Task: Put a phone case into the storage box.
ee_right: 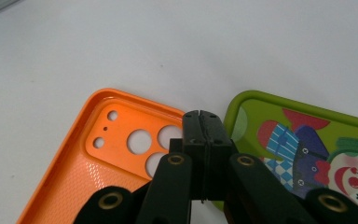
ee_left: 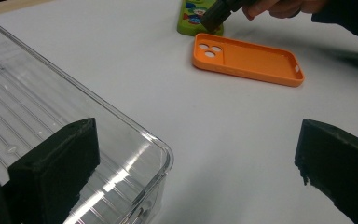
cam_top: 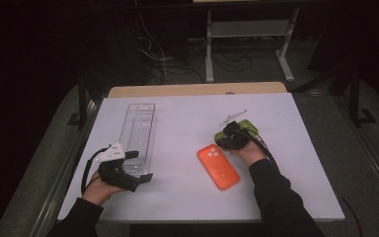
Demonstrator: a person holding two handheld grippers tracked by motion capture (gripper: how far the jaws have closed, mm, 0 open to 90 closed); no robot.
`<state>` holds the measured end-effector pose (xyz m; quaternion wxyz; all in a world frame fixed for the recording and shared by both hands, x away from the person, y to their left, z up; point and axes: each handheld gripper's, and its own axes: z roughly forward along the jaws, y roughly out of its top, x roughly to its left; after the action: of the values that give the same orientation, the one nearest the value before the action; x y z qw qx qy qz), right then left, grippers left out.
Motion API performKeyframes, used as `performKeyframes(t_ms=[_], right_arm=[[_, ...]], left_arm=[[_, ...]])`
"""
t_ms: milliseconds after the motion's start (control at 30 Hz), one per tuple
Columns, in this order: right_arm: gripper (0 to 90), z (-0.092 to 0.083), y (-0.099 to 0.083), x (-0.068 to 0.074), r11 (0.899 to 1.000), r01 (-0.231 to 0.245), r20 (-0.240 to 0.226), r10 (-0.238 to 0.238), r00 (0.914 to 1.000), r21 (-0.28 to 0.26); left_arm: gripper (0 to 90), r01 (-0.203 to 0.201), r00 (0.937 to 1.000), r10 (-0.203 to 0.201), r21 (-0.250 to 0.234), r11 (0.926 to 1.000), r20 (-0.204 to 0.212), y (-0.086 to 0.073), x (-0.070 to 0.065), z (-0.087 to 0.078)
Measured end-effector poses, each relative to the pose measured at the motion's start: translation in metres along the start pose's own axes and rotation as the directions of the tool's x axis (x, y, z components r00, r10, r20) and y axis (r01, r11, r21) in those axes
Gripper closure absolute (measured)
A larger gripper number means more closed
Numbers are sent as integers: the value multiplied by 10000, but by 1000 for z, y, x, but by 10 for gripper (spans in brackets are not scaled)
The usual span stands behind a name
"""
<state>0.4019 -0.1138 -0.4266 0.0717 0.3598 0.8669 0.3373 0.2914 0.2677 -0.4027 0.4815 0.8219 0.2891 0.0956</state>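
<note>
The right hand-held gripper (ee_right: 203,122) hovers with jaws pressed together and empty, between the orange phone case (ee_right: 102,154) and the green clown-print phone case (ee_right: 307,149) lying on the white worktop (cam_top: 187,123). The left hand-held gripper (ee_left: 191,172) waits open astride a corner of the clear plastic bin (ee_left: 51,112), likely steadying it for loading.
</note>
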Motion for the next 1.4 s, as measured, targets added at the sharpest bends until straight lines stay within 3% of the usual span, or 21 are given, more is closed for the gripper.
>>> performKeyframes(t_ms=[367, 667, 1167, 1400], right_arm=[[884, 6, 0, 2, 9998, 117, 206, -120, 9997, 149], [884, 7, 1, 7, 9996, 241, 82, -242, 9997, 111], [885, 14, 6, 24, 9962, 868, -451, -863, 9952, 91], [884, 10, 6, 24, 9962, 873, -427, -870, 9953, 53]], left_arm=[[0, -44, 10000, 44, -79, 10000, 28, 0, 0, 1], [0, 4, 10000, -5, 32, 10000, 54, 0, -1, 1], [0, -20, 10000, 19, 14, 10000, 93, 1, -1, 2], [0, -120, 9999, 119, 68, 9999, 71, 1, 0, 2]])
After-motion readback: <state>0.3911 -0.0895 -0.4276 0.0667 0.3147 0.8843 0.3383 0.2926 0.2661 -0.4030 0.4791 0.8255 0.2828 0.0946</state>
